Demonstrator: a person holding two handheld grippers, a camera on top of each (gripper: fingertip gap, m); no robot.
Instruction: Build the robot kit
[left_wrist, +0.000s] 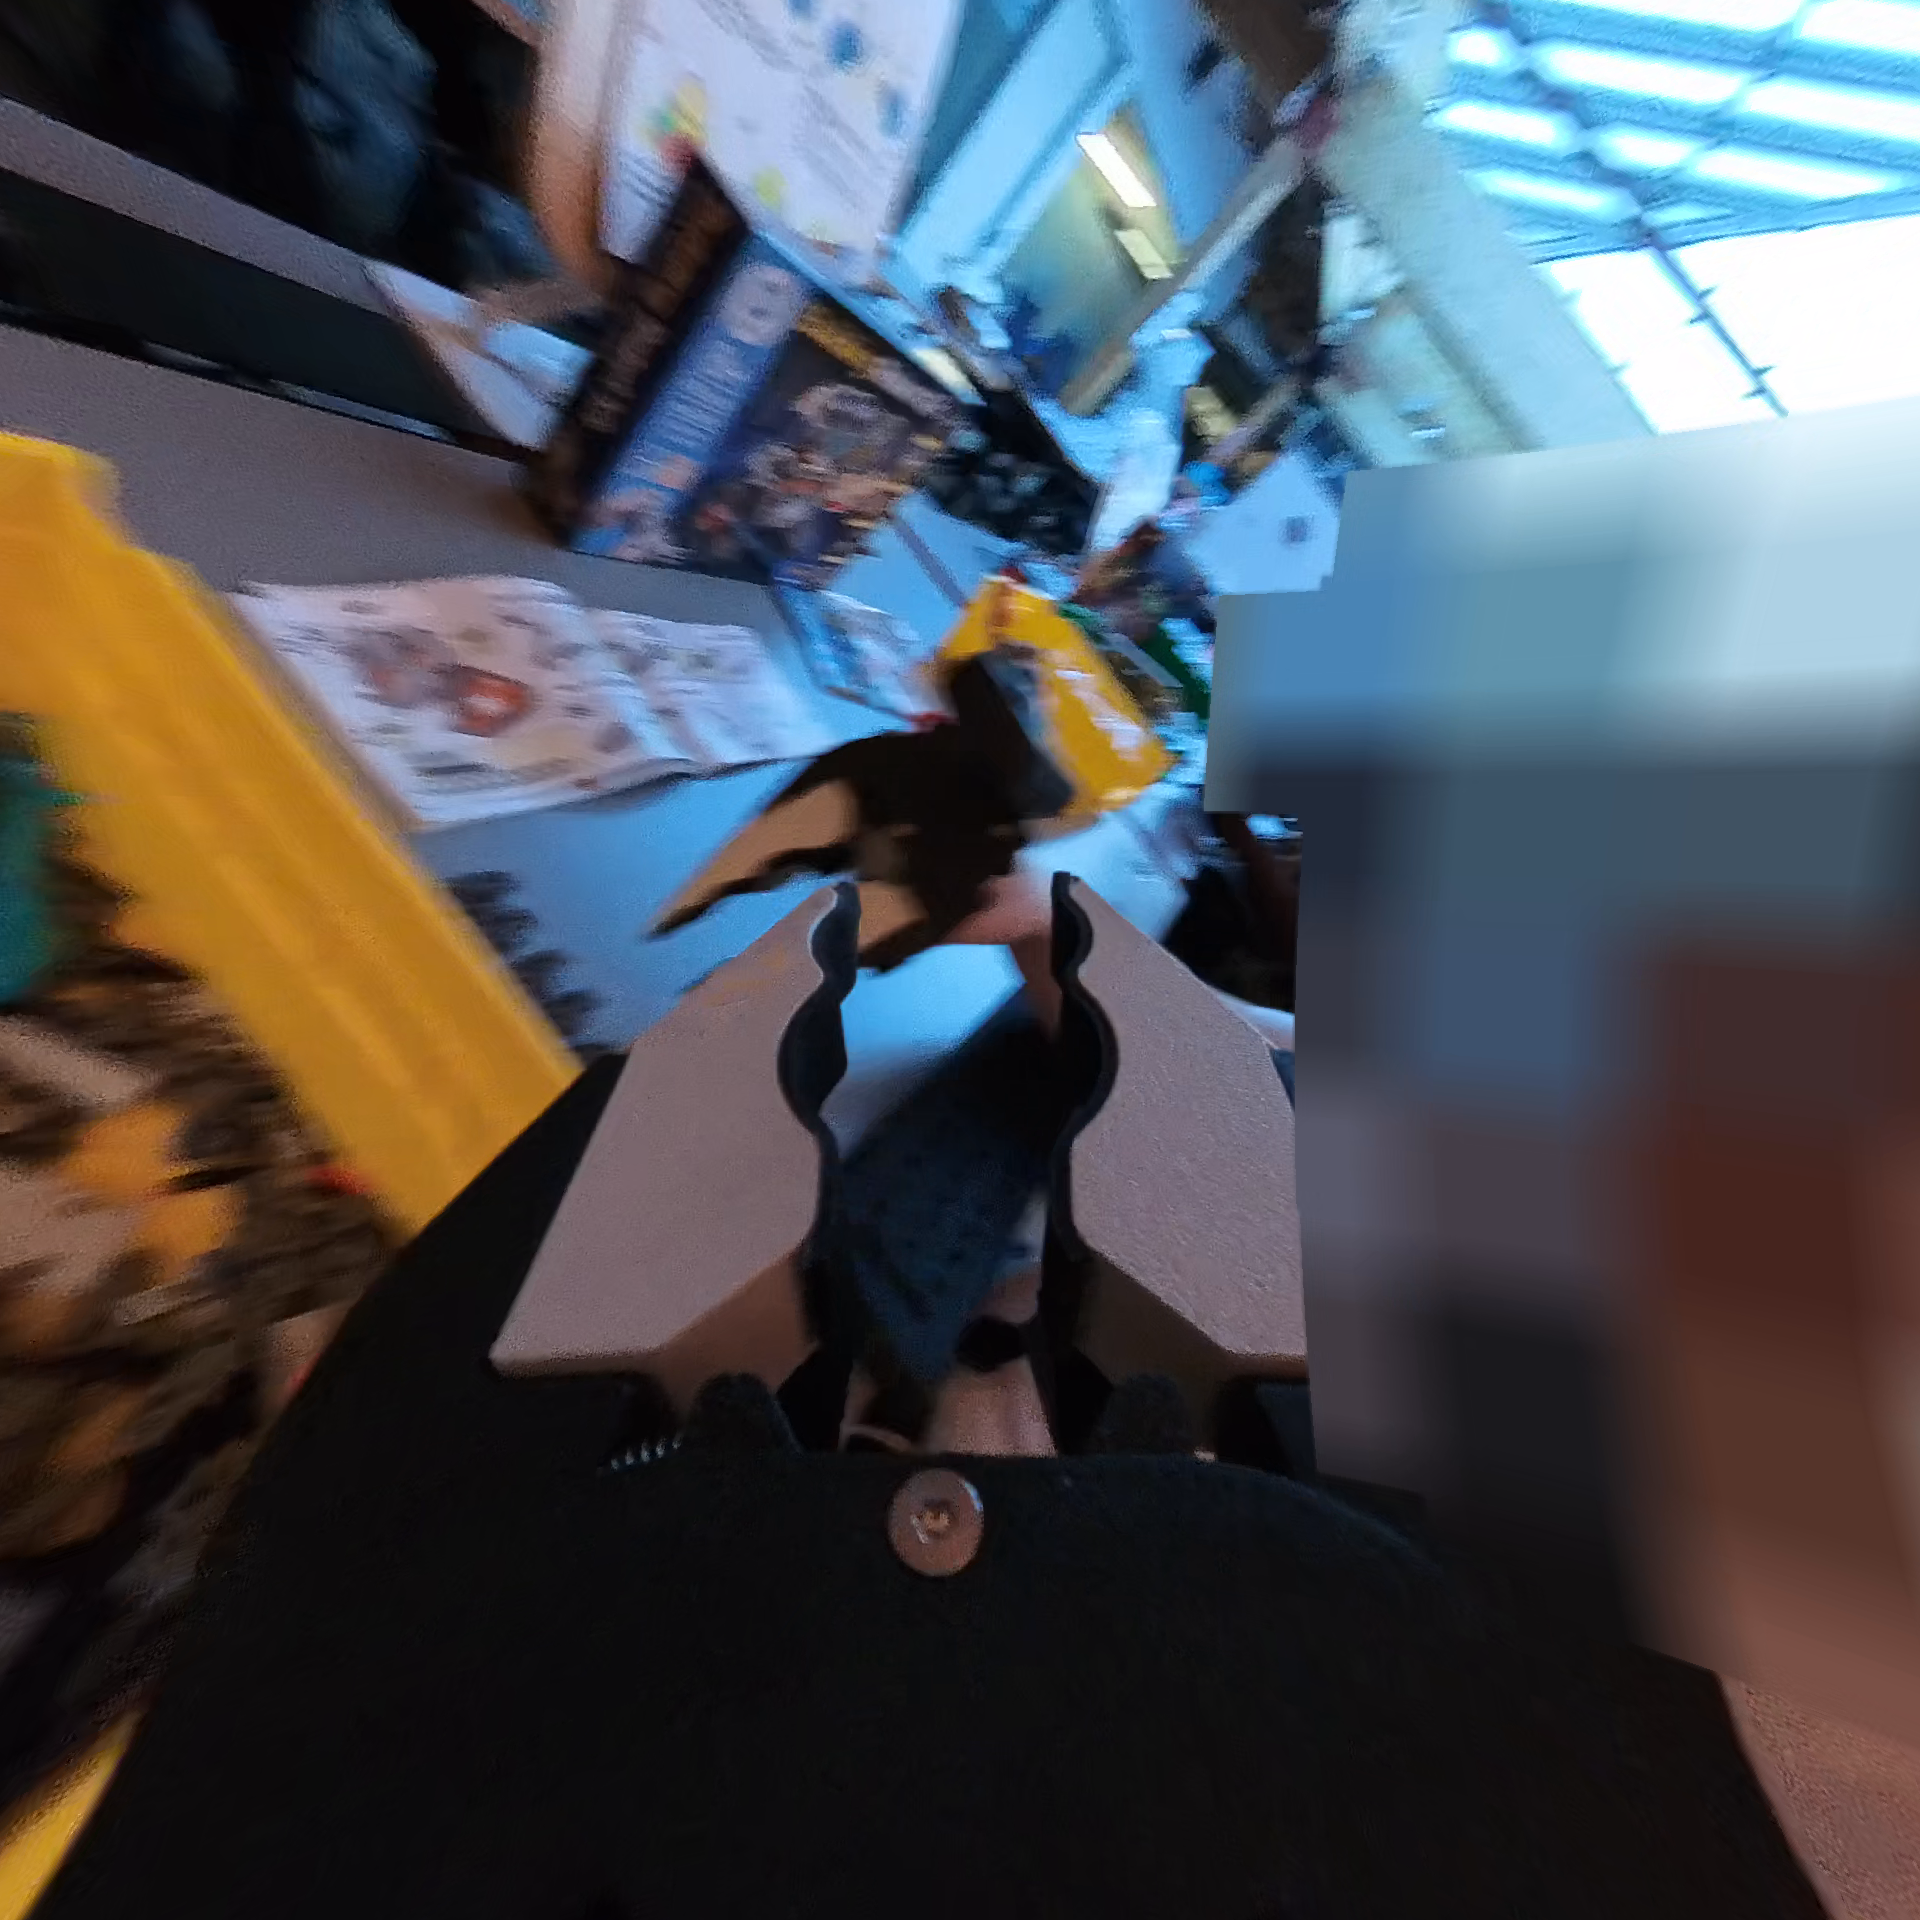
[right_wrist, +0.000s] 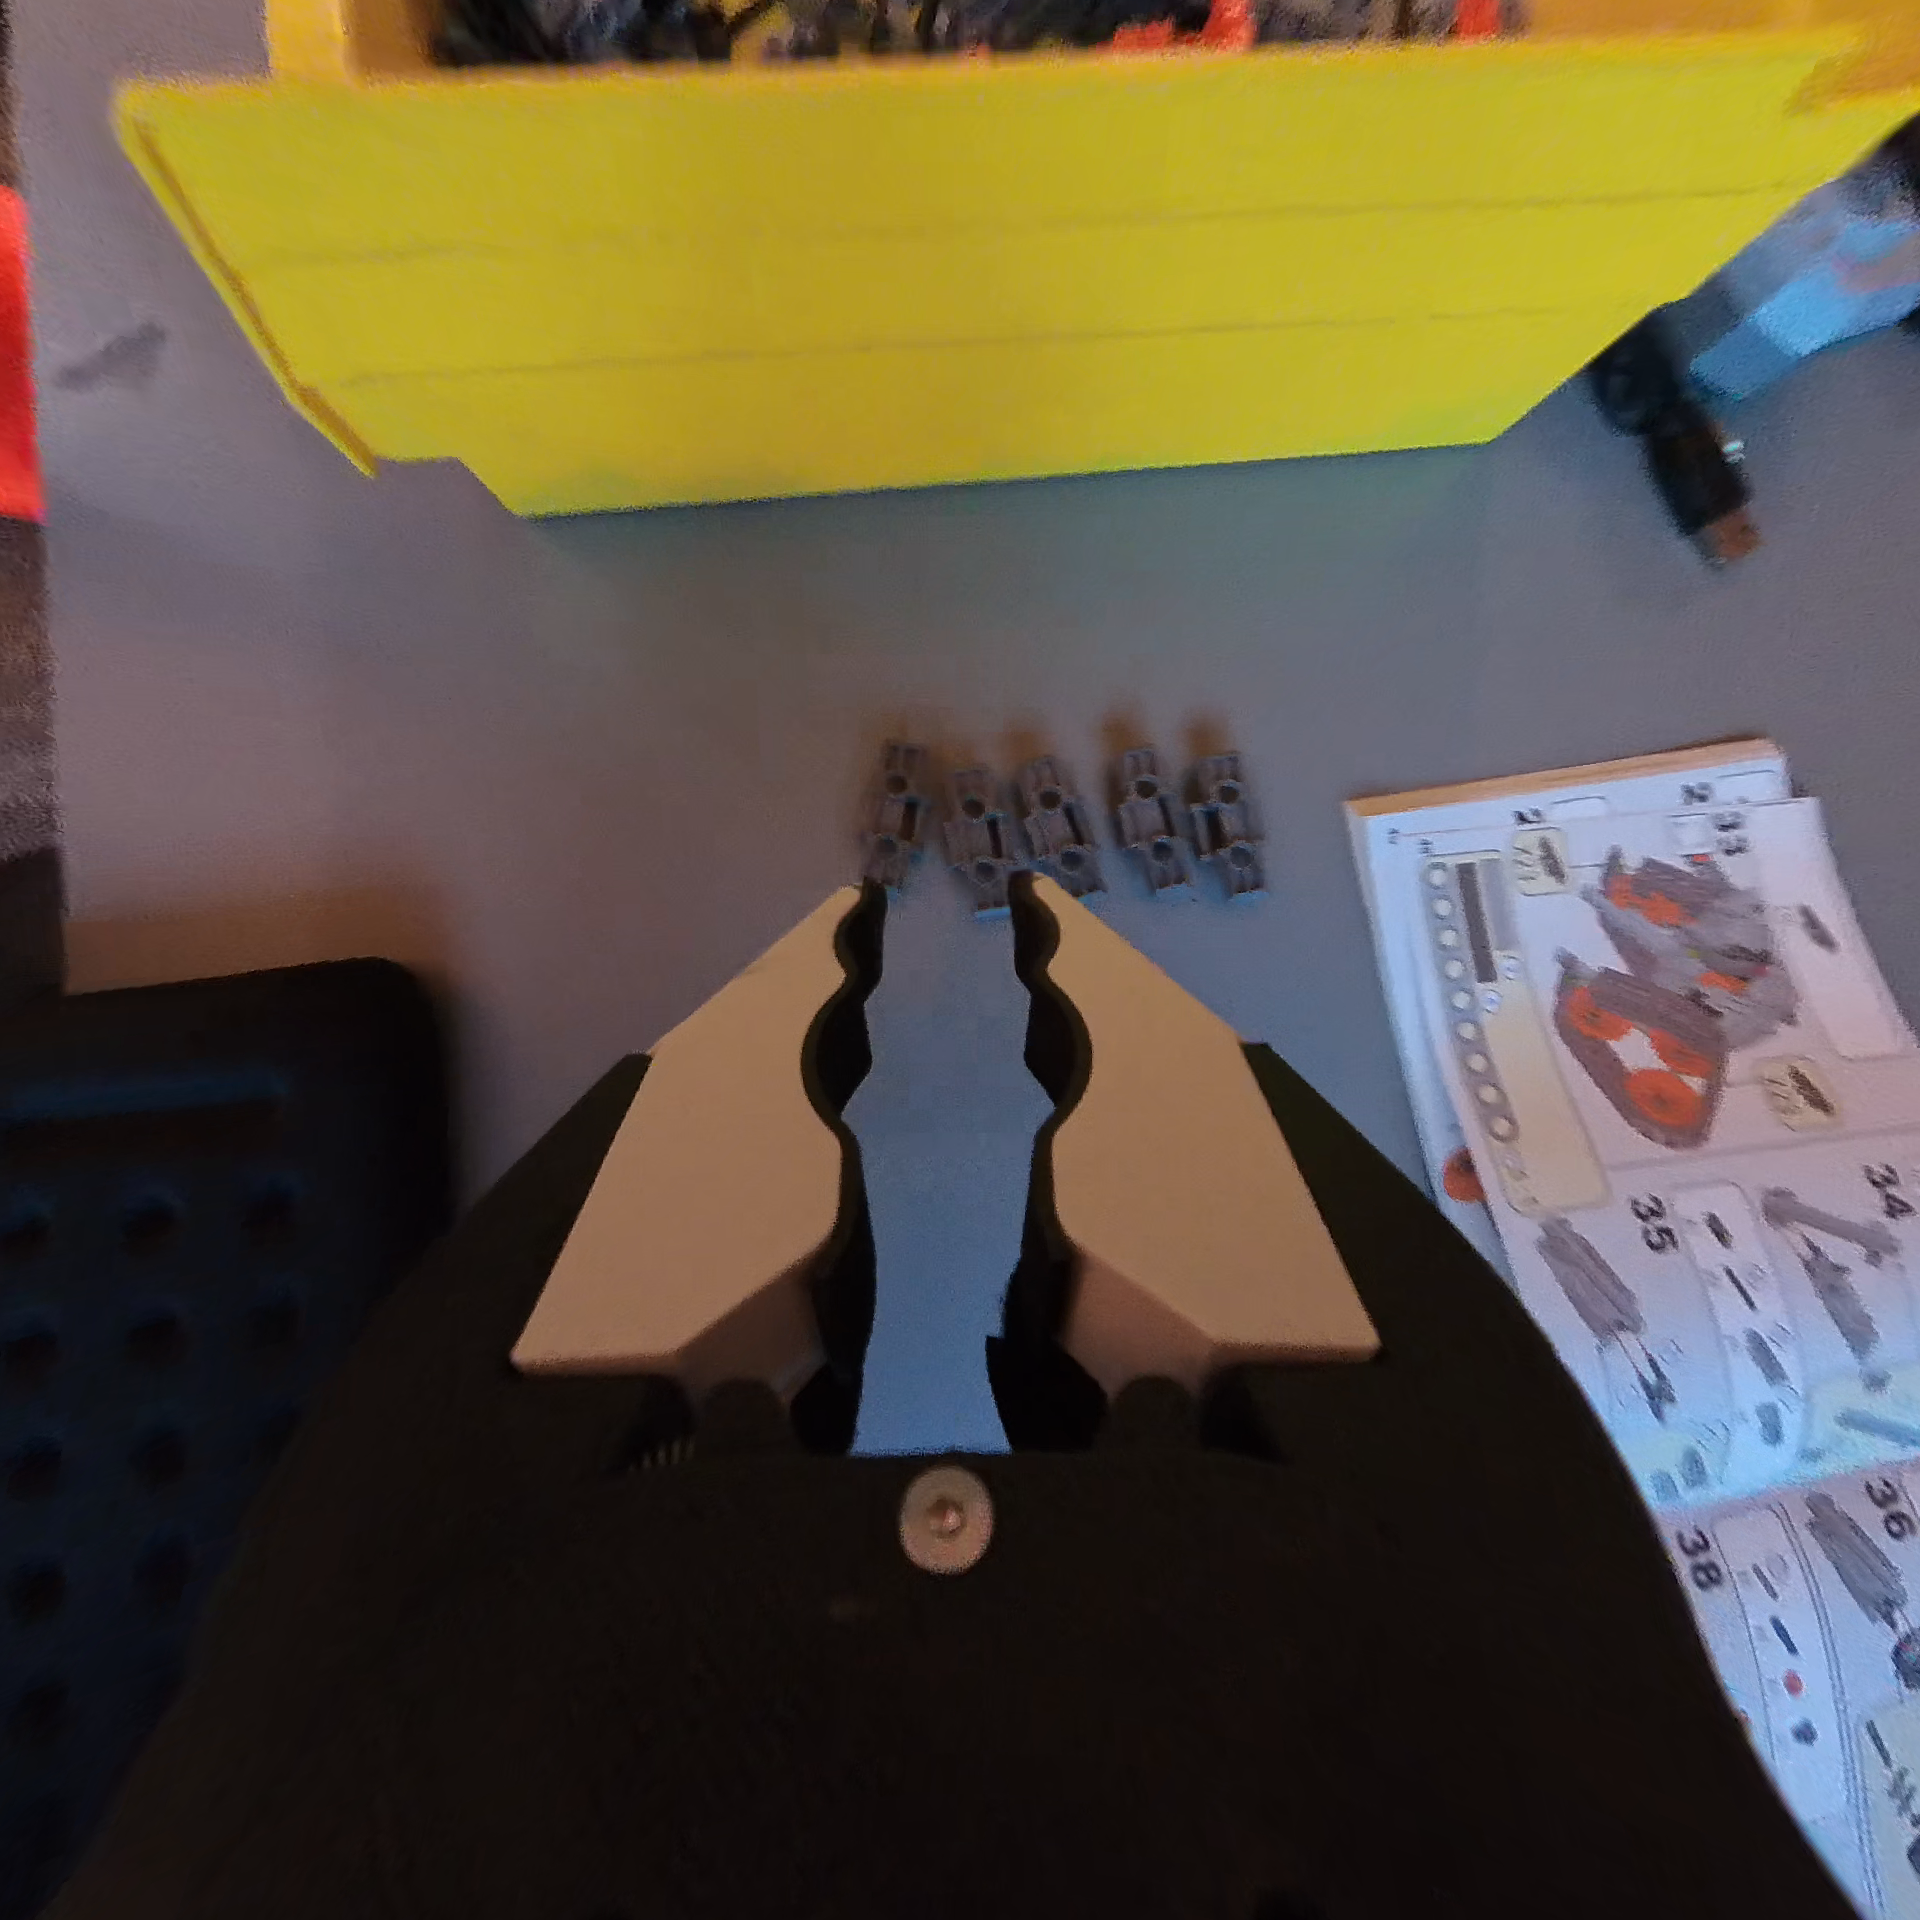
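Five small grey bricks sit in a row on the tabletop. The right gripper hovers just short of them, jaws spread; the left gripper is tilted, jaws spread, empty.

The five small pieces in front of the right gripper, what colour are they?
Grey. The five pieces show best in the right wrist view, in a row on the table.

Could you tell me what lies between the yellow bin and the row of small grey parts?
Nothing: in the right wrist view only bare grey table separates the yellow bin from the grey parts.
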